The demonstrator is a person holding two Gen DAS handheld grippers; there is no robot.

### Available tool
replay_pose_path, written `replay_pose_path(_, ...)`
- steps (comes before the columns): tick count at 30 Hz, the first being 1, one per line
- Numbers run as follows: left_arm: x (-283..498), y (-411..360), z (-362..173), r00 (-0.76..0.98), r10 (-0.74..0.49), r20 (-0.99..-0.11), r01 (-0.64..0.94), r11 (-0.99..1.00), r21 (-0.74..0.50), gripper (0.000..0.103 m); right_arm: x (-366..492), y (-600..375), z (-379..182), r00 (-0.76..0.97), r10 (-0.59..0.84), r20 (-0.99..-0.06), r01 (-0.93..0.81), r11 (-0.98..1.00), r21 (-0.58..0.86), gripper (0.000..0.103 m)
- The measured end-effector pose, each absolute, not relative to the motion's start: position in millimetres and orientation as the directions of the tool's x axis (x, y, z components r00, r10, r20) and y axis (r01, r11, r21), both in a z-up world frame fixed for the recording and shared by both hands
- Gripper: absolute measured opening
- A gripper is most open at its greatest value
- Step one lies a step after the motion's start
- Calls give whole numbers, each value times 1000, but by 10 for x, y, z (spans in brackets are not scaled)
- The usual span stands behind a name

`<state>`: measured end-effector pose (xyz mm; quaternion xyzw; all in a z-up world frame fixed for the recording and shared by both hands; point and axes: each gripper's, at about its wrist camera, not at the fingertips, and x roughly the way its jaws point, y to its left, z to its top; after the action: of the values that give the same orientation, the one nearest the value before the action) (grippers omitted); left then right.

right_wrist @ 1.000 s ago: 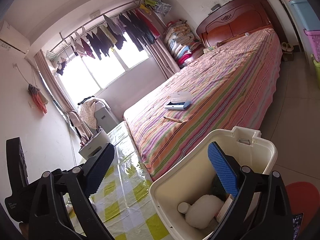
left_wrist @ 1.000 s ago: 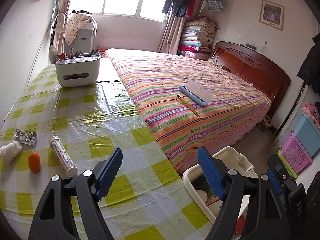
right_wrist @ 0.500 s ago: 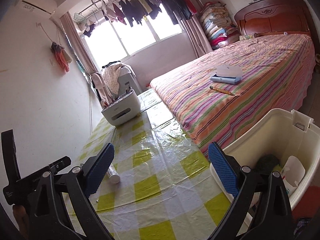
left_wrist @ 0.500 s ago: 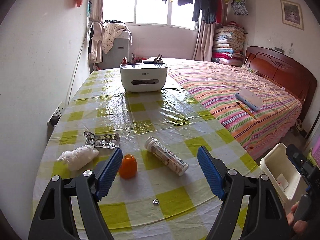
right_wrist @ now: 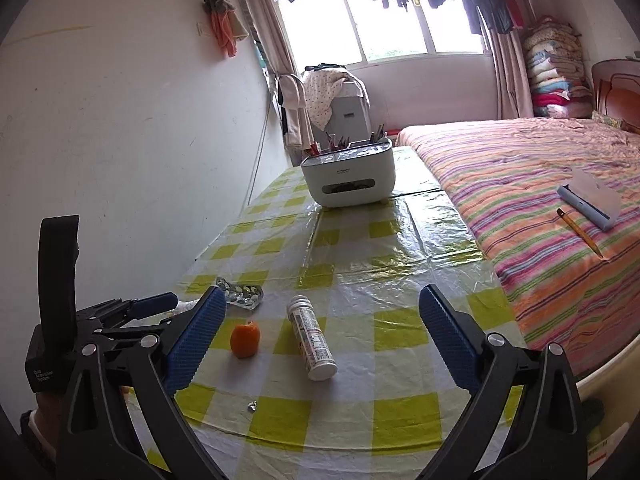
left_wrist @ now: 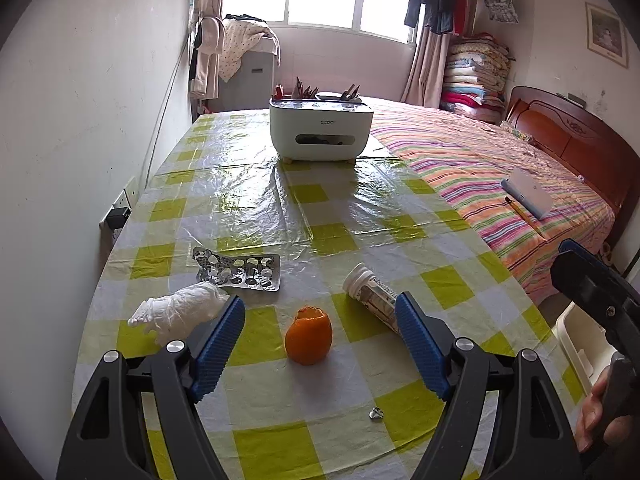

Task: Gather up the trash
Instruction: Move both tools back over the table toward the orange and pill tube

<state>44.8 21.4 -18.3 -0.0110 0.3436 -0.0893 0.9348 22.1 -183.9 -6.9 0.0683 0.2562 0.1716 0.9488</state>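
Bedroom scene, bench (left_wrist: 248, 196) w/ green-check plastic cover, striped bed (left_wrist: 472, 160) alongside on the right. Left claw (left_wrist: 320, 344) hangs over the near end, jaws spread wide, nothing in 'em, hollowed orange peel (left_wrist: 309, 339) sitting on the bench right between the blue pads. Crumpled white wrapper (left_wrist: 180, 314) just beside the left pad, used blister pack (left_wrist: 240, 270) behind it, white tablet tube (left_wrist: 370, 290) lying on its side near the right pad. Tiny foil scrap (left_wrist: 376, 413) close to the bench edge. Right claw (right_wrist: 320, 344) also gaping, empty, tube below in its view. White bin (left_wrist: 578, 338) off the bench's right side. Grey organiser box (left_wrist: 320, 130) far end.
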Motion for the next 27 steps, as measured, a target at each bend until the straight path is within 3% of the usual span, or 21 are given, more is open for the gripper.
replay_pose_path(9, 698, 460, -417, 705, -183, -685, 133, 983, -126, 75, 805, -1672, -530, 672, 383, -634, -360, 917, 173, 96)
replay_pose_path(21, 735, 377, -512, 678, -200, -708, 209, 975, -76, 75, 928, -1414, -678, 600, 415, -684, -462, 878, 127, 95)
replay_pose_path(24, 735, 399, -506, 677, -202, -708, 206, 975, -81, 75, 983, -1313, -747, 576, 402, -711, -483, 870, 101, 88)
replay_pose_path(26, 737, 449, -497, 674, -211, -708, 199, 975, -101, 75, 1045, -1282, -819, 544, 407, -734, -490, 864, 115, 75)
replay_pose_path(27, 740, 484, -493, 673, -214, -708, 191, 975, -113, 75, 1077, -1282, -859, 527, 411, -744, -490, 862, 129, 73)
